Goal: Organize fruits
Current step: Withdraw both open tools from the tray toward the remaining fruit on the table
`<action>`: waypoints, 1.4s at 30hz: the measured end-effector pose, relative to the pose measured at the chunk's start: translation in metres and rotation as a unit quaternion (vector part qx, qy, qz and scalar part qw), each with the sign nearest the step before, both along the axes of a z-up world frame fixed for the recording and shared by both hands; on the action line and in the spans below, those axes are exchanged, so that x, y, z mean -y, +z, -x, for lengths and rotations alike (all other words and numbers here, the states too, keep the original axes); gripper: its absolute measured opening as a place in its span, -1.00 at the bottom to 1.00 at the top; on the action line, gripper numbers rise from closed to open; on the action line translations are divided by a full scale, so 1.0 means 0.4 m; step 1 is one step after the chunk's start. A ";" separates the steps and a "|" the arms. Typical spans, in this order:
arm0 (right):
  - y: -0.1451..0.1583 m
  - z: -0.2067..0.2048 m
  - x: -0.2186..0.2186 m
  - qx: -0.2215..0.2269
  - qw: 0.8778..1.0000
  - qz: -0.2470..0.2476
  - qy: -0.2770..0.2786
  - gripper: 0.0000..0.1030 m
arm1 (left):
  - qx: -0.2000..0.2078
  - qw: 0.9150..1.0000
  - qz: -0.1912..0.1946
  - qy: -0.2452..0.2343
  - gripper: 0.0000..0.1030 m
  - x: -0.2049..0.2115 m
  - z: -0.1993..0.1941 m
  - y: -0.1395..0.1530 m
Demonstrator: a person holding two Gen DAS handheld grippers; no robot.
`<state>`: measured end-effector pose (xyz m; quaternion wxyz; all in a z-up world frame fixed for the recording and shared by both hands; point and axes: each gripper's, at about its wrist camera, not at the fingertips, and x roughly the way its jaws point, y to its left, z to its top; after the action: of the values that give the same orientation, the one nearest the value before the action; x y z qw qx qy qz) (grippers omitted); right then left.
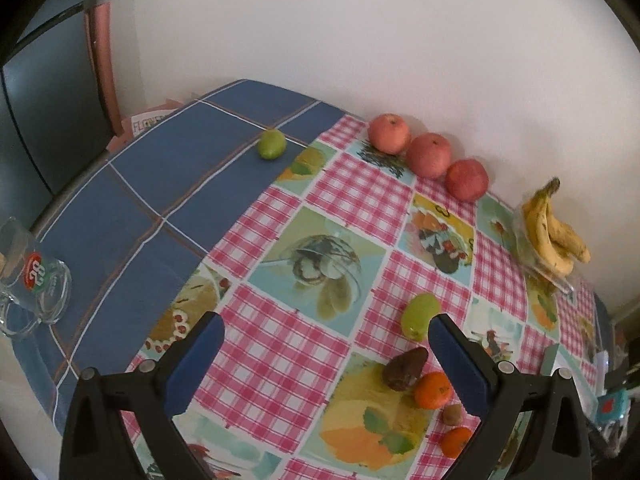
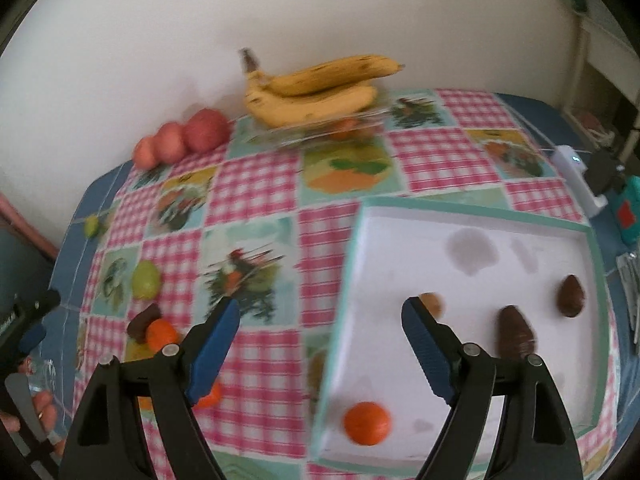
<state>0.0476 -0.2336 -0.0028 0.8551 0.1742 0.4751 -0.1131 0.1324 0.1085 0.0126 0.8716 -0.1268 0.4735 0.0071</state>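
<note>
A glass mug [image 1: 34, 280] with a red sticker is sitting on the blue cloth [image 1: 160, 184]. A white wall [image 1: 360, 40] is standing behind the table.

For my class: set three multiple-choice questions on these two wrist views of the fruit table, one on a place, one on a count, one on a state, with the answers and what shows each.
1. Where do the bananas lie?
A. in the white tray
B. on a clear dish by the wall
C. on the blue cloth

2. How many red apples stand in the row along the wall?
A. two
B. three
C. five

3. How does the right gripper stand?
A. open, holding nothing
B. shut on an orange
C. shut on a banana

Answers:
1 B, the bunch rests on a clear dish next to the wall.
2 B, three apples sit side by side.
3 A, its blue pads are wide apart with only tablecloth and the white tray behind them.
</note>
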 end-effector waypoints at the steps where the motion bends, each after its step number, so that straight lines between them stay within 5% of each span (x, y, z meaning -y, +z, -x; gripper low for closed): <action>1: -0.002 -0.004 -0.014 -0.003 1.000 0.001 0.007 0.63 | 0.002 1.000 0.001 0.003 1.00 -0.010 0.000 0.002; 14: -0.043 -0.061 -0.197 -0.041 0.996 -0.009 0.083 0.63 | -0.004 1.000 0.013 -0.019 1.00 -0.033 -0.006 -0.005; 26: -0.124 -0.082 -0.260 -0.104 0.988 0.003 0.111 0.63 | -0.090 0.993 0.019 -0.079 1.00 0.062 -0.056 -0.121; 39: -0.189 -0.087 -0.289 -0.143 0.981 -0.003 0.128 0.63 | -0.122 0.983 0.054 -0.124 0.96 0.163 -0.072 -0.191; 42: -0.197 -0.094 -0.306 -0.146 0.980 -0.002 0.134 0.63 | -0.127 0.982 0.066 -0.124 0.80 0.169 -0.076 -0.196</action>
<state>0.0854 -0.1112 -0.0815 0.7838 0.0917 0.6139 -0.0207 0.1628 0.0408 -0.0658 0.7879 -0.1226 0.5922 -0.1161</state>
